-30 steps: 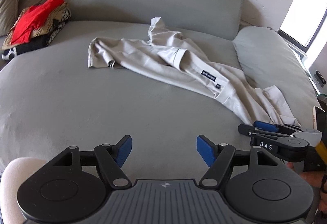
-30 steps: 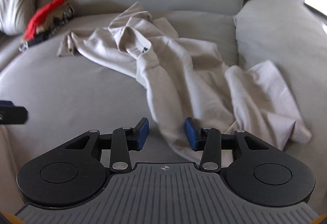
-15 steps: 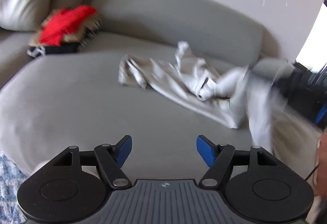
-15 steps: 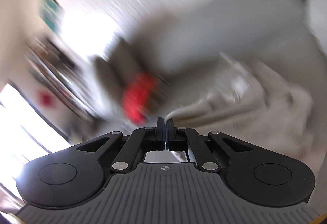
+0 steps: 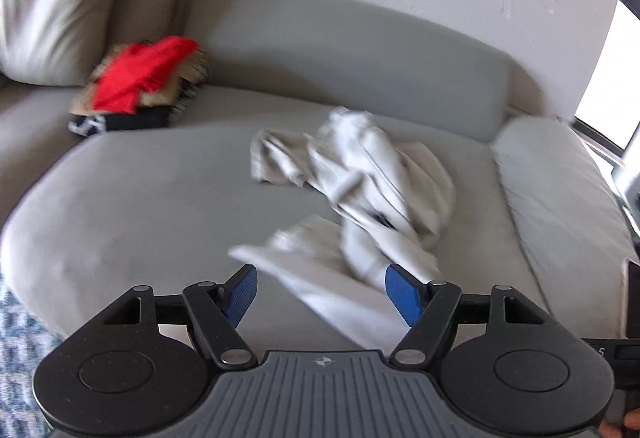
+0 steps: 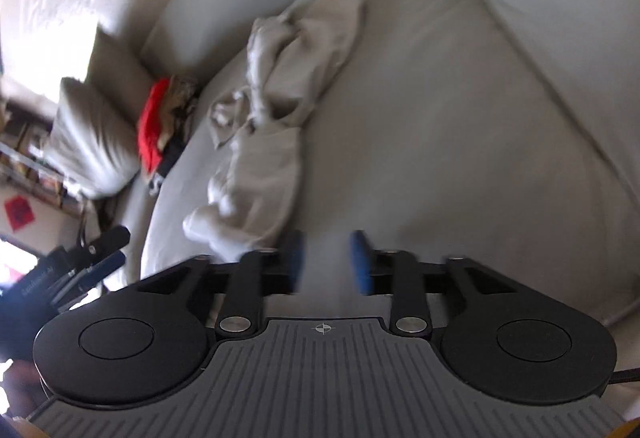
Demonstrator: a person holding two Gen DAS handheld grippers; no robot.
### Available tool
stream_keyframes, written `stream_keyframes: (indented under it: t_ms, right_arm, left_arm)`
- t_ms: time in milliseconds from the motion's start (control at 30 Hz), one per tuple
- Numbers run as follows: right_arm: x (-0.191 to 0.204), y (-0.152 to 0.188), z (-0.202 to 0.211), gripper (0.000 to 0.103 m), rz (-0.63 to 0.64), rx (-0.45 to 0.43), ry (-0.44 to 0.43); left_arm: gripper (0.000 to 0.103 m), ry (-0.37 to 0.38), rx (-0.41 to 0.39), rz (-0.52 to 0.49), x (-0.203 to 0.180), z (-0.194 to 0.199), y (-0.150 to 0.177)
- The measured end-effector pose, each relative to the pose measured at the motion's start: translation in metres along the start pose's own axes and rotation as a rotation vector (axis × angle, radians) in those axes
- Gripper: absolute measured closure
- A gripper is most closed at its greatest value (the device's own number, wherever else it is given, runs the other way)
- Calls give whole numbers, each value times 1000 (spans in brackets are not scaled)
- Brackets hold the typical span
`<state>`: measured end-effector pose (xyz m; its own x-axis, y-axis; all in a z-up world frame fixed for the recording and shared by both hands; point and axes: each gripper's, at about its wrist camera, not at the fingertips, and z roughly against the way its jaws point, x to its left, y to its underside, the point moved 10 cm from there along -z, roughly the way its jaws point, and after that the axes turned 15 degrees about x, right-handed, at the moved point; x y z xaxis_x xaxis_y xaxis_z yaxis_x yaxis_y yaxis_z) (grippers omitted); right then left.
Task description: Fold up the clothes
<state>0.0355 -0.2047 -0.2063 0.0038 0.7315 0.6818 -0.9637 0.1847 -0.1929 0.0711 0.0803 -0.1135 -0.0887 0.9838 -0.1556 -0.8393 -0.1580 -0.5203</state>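
— Fingers first: how do they stand on the left gripper [image 5: 320,292]?

— Wide apart, blue pads [image 5: 239,296] facing each other with nothing pressed between them. Seen through the gap, the near edge of the pale garment [image 5: 352,198] lies on the sofa seat [image 5: 140,206] below; whether the right pad brushes the cloth I cannot tell.

— And the right gripper [image 6: 326,264]?

— Its jaws are opening, the blue pads [image 6: 360,262] smeared by motion, and only bare grey cushion shows between them. It holds nothing.

— Where is the garment, taking the sofa as the landmark?

— Crumpled in a twisted heap on the middle of the sofa seat, one flap reaching toward the seat's front edge, the bunched part nearer the backrest [image 5: 360,50]. From the right wrist view the same garment [image 6: 272,126] lies just left of that gripper's left finger, on the seat, apart from the pads.

— What else is on the sofa?

— A small pile of clothes topped with red [image 5: 140,78] at the seat's far left end, well apart from the garment, just beside two grey pillows [image 5: 60,22]. A padded armrest [image 5: 560,190] closes the right end.

— Anything off the sofa?

— A patterned blue rug [image 5: 16,350] below its front left corner, and the left gripper's dark body [image 6: 72,270] at the left edge of the right wrist view.
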Motion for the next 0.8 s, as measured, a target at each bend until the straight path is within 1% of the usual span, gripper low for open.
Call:
stream_keyframes:
  t_ms: [100,167,267,367,467,600,700,767,800]
  right_arm:
    - [-12,-14,24,55,-3,-105,-1]
    - [-18,-20,32,55,-18,-138,-3]
    - [-24,-23,32,55,-28,-137,-4]
    - [-23,-25,19,55,-32,-118,4]
    - [-25,-25,12,55,-25,-110,6]
    - [-26,-31,12,55,-30,-140,8]
    - [-32,-35,19,54,-44,-174,17]
    - [-38,-36,26,54,-55,-196,21]
    - [-41,-37,30,54,-62,-205,22]
  left_arm:
    - [33,52,41,-47,-27,-9,12]
    - [33,80,71,-71,-44,-16,24]
    - [33,111,123,-109,-65,-29,43]
    - [36,128,149,-104,-74,-39,53]
    - [38,96,115,-114,-80,-44,46]
    - [41,25,40,-249,-107,-56,29]
    - [41,-9,26,-314,-124,-82,18]
    - [47,-34,20,-344,-133,-100,12]
    - [53,-51,29,-323,-129,-109,8]
